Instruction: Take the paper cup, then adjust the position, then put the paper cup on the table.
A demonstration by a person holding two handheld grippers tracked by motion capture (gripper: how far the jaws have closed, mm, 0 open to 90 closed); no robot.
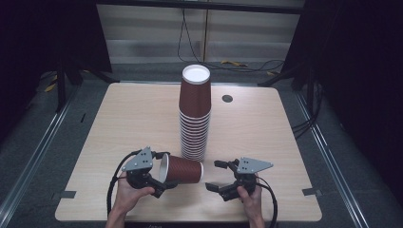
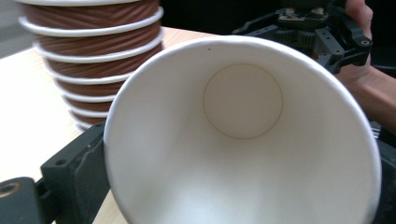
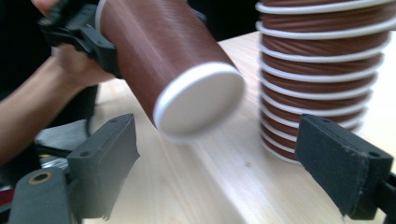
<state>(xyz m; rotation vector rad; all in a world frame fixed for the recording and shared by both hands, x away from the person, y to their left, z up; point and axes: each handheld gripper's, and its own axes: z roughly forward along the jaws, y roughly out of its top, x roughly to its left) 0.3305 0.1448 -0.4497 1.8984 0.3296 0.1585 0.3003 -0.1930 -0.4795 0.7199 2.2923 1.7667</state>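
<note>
A brown ribbed paper cup point(image 1: 183, 169) lies sideways above the table's front, with my left gripper point(image 1: 163, 176) shut on it near its white rim. In the left gripper view I look straight into the cup's white inside point(image 2: 243, 140), a black jaw at each side of it. My right gripper point(image 1: 217, 176) stands open just right of the cup's base. In the right gripper view the cup point(image 3: 163, 60) points its white bottom toward me, above and between the wide-apart pads point(image 3: 105, 158). A tall stack of upturned brown cups point(image 1: 195, 114) stands behind, at the table's middle.
The wooden table point(image 1: 119, 123) has a round dark grommet point(image 1: 227, 98) at the back right. Cables lie on the floor beyond the far edge. The stack point(image 3: 322, 70) stands close behind the held cup. A forearm reaches in at the left point(image 3: 42, 107).
</note>
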